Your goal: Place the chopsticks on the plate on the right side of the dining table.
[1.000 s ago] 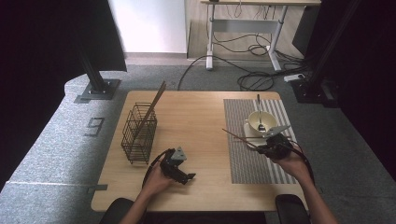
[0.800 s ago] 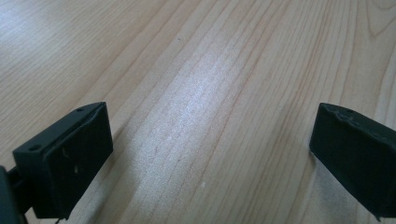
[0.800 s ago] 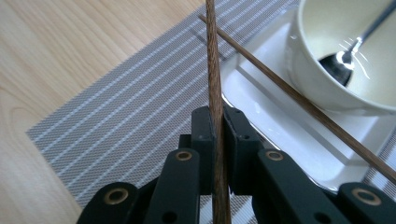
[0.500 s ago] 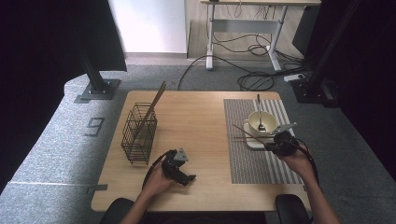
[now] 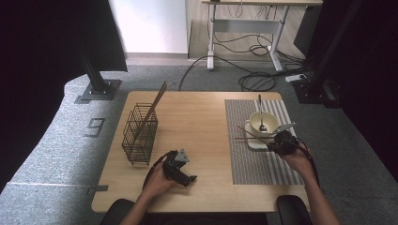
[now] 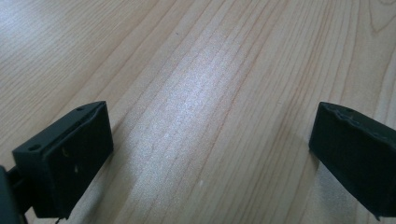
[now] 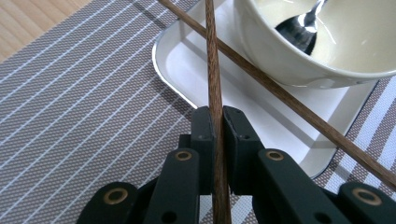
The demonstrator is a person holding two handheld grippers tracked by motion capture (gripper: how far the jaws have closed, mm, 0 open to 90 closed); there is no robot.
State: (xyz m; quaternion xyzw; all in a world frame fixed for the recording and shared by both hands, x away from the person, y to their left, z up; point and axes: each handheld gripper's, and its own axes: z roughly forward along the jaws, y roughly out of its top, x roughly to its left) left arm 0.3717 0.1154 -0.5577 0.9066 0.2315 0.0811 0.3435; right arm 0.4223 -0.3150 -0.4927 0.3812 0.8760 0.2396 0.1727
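Note:
In the right gripper view my right gripper [image 7: 215, 112] is shut on a brown chopstick [image 7: 212, 60] that points out over a white square plate [image 7: 182, 65]. A second chopstick [image 7: 289, 100] lies slanted across that plate against a cream bowl [image 7: 285, 63] holding a metal spoon [image 7: 302, 32]. From above, the right gripper [image 5: 276, 140] sits at the plate's near edge on a striped placemat [image 5: 248, 164]. My left gripper [image 5: 184, 174] rests on the wood at the front; its jaws [image 6: 210, 149] stand open over bare table.
A black wire basket [image 5: 140, 135] stands at the table's left with a long brown stick [image 5: 154, 107] leaning out of it. Bare wood [image 5: 202, 122] lies between basket and placemat. The table's front edge is close to both hands.
My right gripper has carried its chopstick a little right and lower, toward the plate and bowl. The left hand has stayed where it was.

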